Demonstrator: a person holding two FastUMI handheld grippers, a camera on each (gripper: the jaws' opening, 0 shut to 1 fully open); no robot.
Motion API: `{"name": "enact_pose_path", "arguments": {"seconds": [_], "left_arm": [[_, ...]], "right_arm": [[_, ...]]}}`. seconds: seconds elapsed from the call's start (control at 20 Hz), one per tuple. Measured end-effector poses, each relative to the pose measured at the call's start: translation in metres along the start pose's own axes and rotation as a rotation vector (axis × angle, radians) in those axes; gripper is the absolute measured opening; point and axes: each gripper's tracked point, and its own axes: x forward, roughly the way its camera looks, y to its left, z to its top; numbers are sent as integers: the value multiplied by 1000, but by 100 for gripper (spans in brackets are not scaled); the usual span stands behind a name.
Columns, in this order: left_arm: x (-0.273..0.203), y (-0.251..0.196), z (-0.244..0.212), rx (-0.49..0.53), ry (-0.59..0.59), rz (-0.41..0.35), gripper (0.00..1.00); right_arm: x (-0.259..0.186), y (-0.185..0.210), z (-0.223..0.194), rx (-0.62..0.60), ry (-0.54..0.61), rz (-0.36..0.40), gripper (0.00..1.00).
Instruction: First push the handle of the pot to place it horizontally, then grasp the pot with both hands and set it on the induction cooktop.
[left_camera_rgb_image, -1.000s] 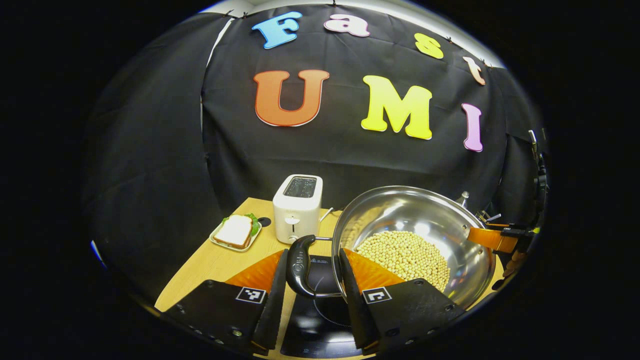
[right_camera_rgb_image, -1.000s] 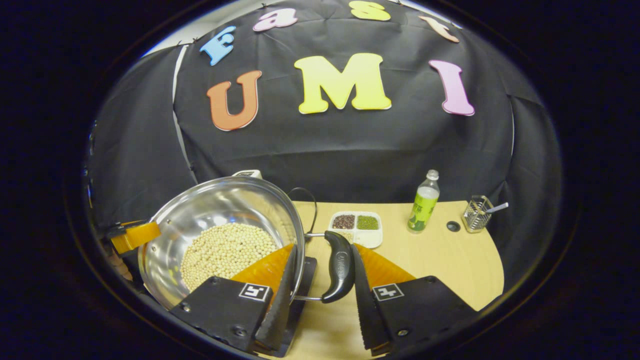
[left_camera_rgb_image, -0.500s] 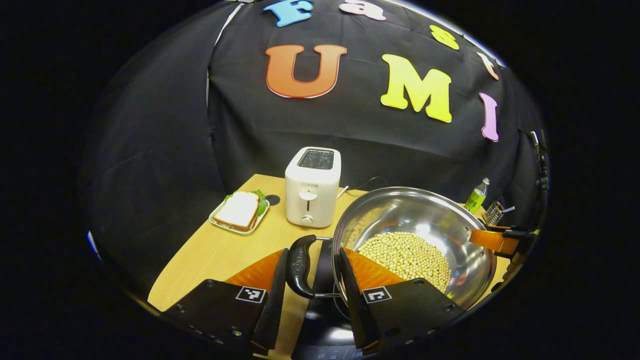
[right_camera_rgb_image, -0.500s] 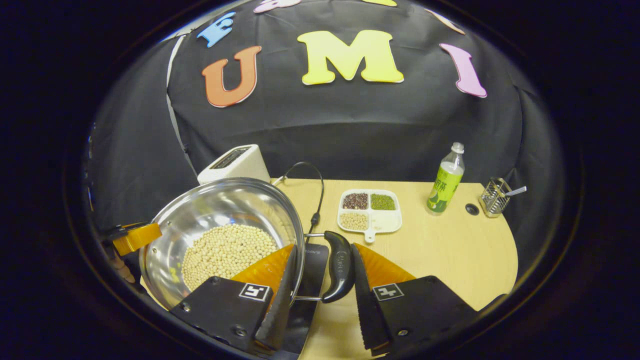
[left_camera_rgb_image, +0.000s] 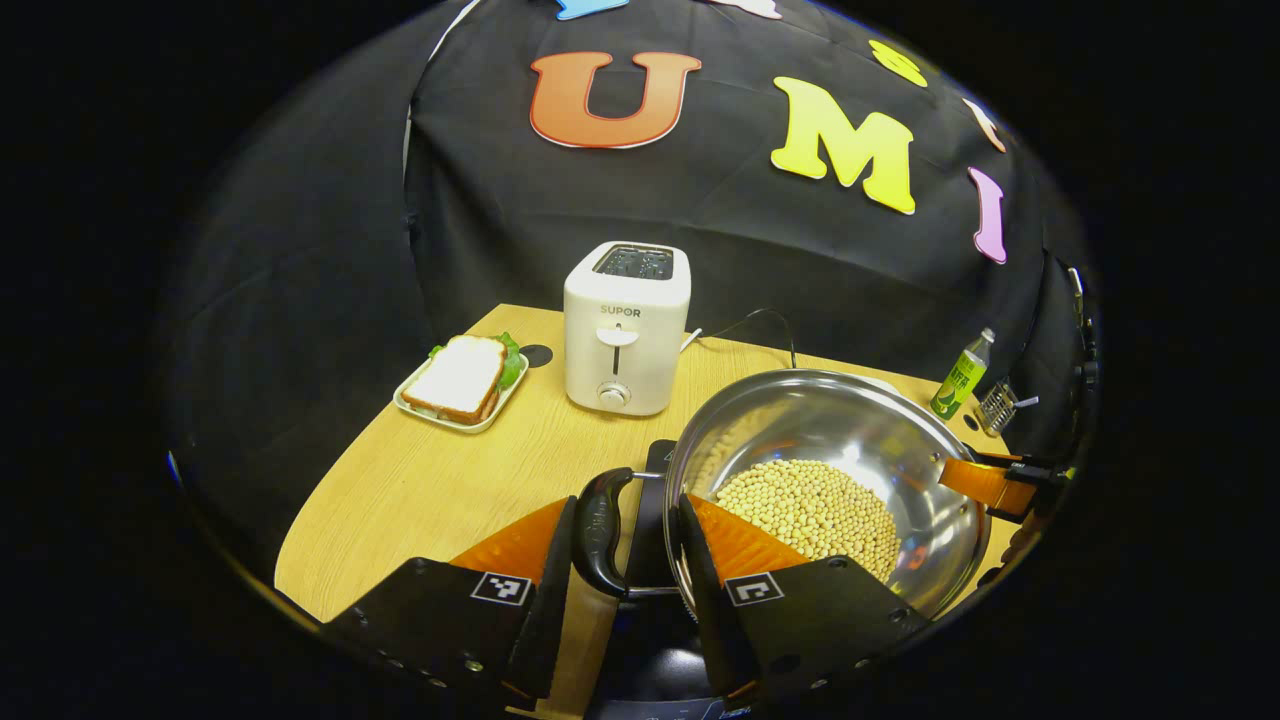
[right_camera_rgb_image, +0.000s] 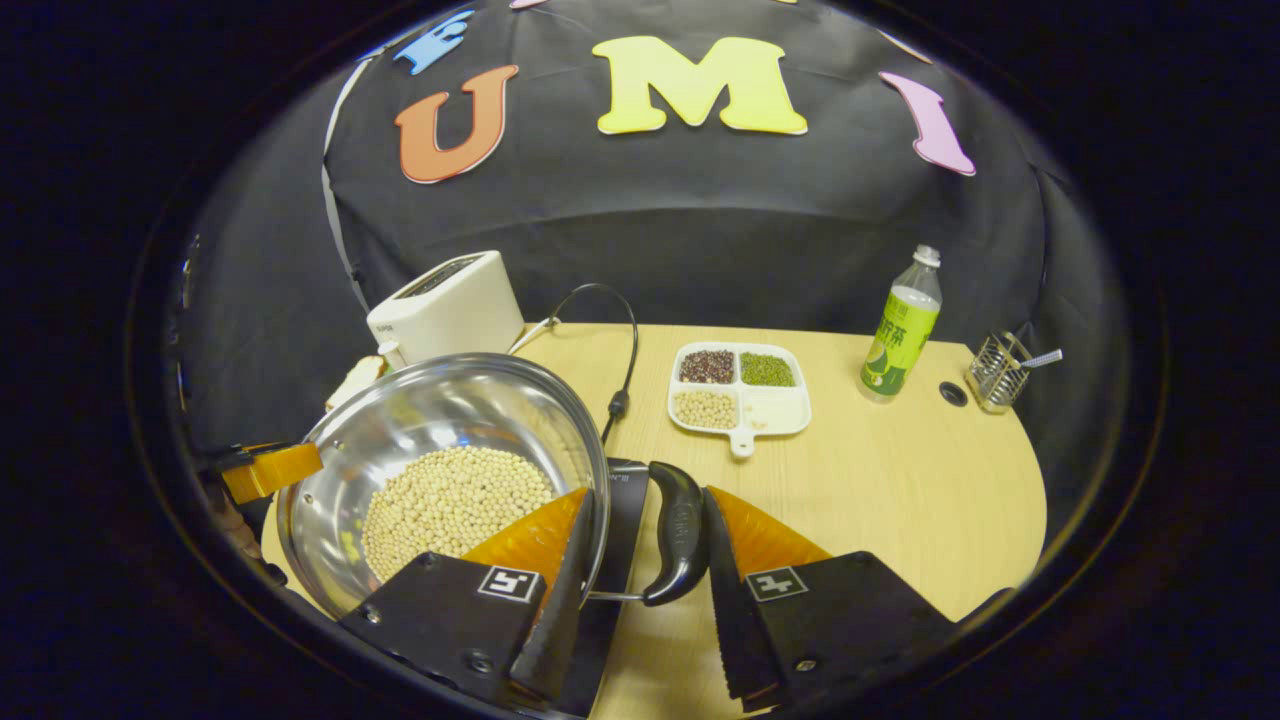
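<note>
Wooden tabletop (right_camera_rgb_image: 900, 500) carries a black induction cooktop (right_camera_rgb_image: 630, 500) under a shiny steel pot of pale beans (left_camera_rgb_image: 830, 470). Left gripper (left_camera_rgb_image: 628, 560) and right gripper (right_camera_rgb_image: 640, 570) each straddle a black side handle, fingers slightly parted. Lower level, evenly. White toaster (left_camera_rgb_image: 625, 330) at ten o'clock.

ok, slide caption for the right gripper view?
Right gripper astride the bean-filled pot by its black side handle, above the induction cooktop.
</note>
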Motion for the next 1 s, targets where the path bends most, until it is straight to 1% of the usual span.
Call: {"name": "enact_pose_path", "arguments": {"seconds": [0.1, 0.25, 0.3, 0.35, 0.45, 0.6, 0.65, 0.7, 0.8, 0.85, 0.9, 0.95, 1.0], "left_arm": [[0, -1, 1, 7, -20, 7, 55], [1, 0, 1, -2, -64, 10, 56], [1, 1, 0, 3, -69, 9, 46], [0, 0, 1, -1, -73, 9, 57], [0, 0, 0, -9, -74, 11, 58], [3, 0, -7, -7, -52, 33, 61], [1, -2, -12, 1, -32, 38, 51], [3, -2, -16, 12, -17, 39, 64], [4, -3, -21, 37, 1, 53, 69], [2, -1, -22, 44, 3, 65, 75], [1, 0, -21, 50, -5, 72, 77], [-2, -1, -18, 50, -18, 72, 88], [-6, -2, -16, 48, -29, 68, 90]], "right_arm": [[2, 0, -5, 35, -3, 8, 61], [1, 1, -4, 42, -25, 10, 60], [0, 1, -5, 41, -27, 11, 60], [0, 1, -5, 35, -24, 8, 60], [-1, 0, -6, 12, -20, -1, 62], [-1, 0, -6, 18, -18, 0, 64], [-2, 1, -7, 15, -18, -1, 64], [-2, 0, -7, 11, -17, -4, 64], [-3, 1, -8, 7, -24, -5, 65], [-3, 0, -8, 8, -26, 3, 65], [-3, 0, -8, 10, -31, 19, 65], [-5, 0, -7, 13, -40, 36, 68], [-8, -1, -7, 22, -52, 46, 69]]}}
